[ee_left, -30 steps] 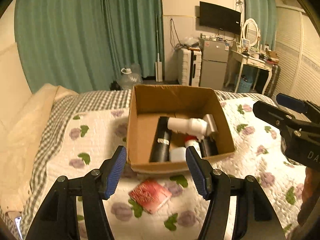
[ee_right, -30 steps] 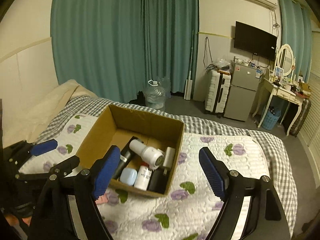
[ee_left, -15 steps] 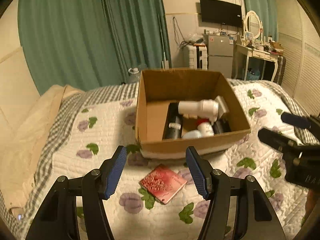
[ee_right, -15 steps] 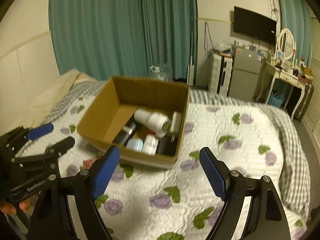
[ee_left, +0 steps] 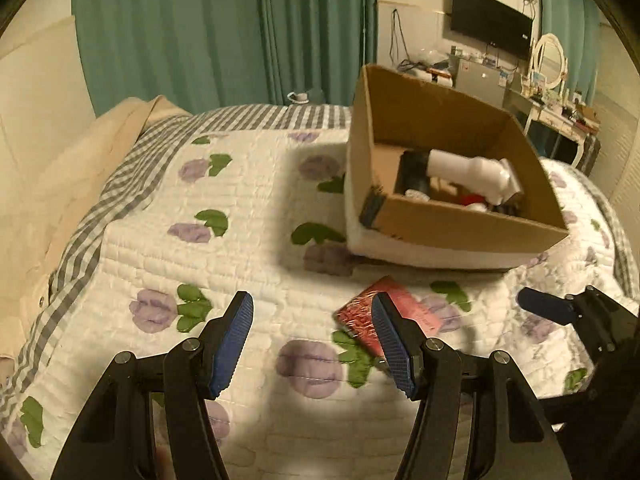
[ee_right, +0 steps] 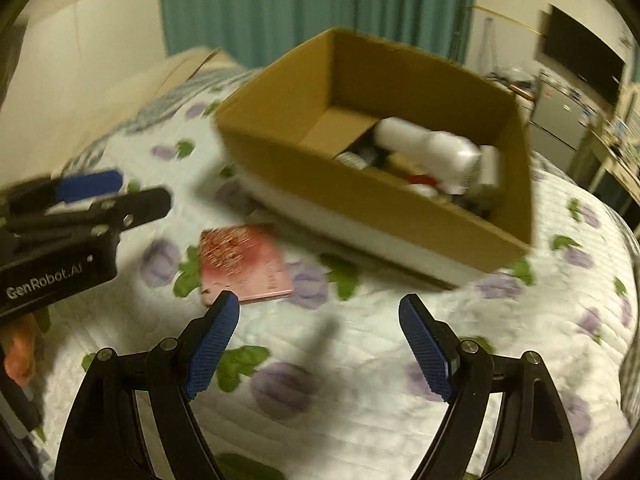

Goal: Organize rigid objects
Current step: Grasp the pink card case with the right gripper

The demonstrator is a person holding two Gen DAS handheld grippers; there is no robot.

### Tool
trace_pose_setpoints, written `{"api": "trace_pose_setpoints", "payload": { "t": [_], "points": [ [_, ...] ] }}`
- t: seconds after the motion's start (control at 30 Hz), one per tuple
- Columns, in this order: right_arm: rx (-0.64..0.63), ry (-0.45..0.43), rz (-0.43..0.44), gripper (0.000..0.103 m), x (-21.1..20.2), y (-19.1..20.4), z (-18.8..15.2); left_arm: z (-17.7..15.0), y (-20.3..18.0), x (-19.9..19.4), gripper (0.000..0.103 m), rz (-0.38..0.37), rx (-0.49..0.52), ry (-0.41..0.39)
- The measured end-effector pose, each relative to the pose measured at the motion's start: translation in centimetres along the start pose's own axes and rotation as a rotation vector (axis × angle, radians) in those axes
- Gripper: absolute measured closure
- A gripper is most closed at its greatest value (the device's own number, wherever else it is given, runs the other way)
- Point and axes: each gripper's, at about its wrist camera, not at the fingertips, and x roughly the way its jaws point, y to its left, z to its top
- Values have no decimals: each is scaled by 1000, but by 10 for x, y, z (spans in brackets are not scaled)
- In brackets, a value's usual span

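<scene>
A cardboard box (ee_left: 460, 228) stands on the quilted bed and holds a white bottle (ee_left: 468, 168), a black cylinder (ee_left: 414, 168) and other small containers; it also shows in the right wrist view (ee_right: 360, 200). A flat red packet (ee_left: 404, 308) lies on the quilt in front of the box, seen too in the right wrist view (ee_right: 244, 260). My left gripper (ee_left: 312, 344) is open and empty, low over the quilt, its right finger just over the packet's edge. My right gripper (ee_right: 320, 348) is open and empty, just short of the packet.
The bed has a white quilt with purple flowers (ee_left: 240, 216) and a cream pillow (ee_left: 60, 184) at the left. Green curtains (ee_left: 224, 32), a wall TV (ee_left: 492, 28) and a dressing table (ee_left: 560, 108) stand beyond the bed.
Both grippers have come down and closer to the bed. The red packet and box now sit nearer; the left view has swung left, putting the box to the right.
</scene>
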Motion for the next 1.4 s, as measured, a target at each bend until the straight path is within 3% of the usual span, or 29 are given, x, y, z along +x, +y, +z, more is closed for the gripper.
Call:
{"api": "trace_pose_setpoints", "payload": {
  "t": [0.2,0.3,0.53,0.67,0.8,1.1,1.4],
  "points": [
    [-88,35,29,22,31,31,4,-2,9,9,39,51,-2,2],
    [-119,67,45,34,46,40,3,0,11,6,39,71,3,-13],
    [-129,55,27,36,55,42,3,0,19,18,39,76,-10,28],
    [-111,-10,34,67,39,35,4,-2,21,24,39,91,-13,54],
    [-91,-78,4,79,25,28,8,-4,25,27,39,96,-29,69],
    [-88,-42,10,83,53,20,30,-3,21,23,39,99,-12,51],
    [-60,-68,13,94,11,12,12,0,15,-1,39,143,2,20]
  ]
}}
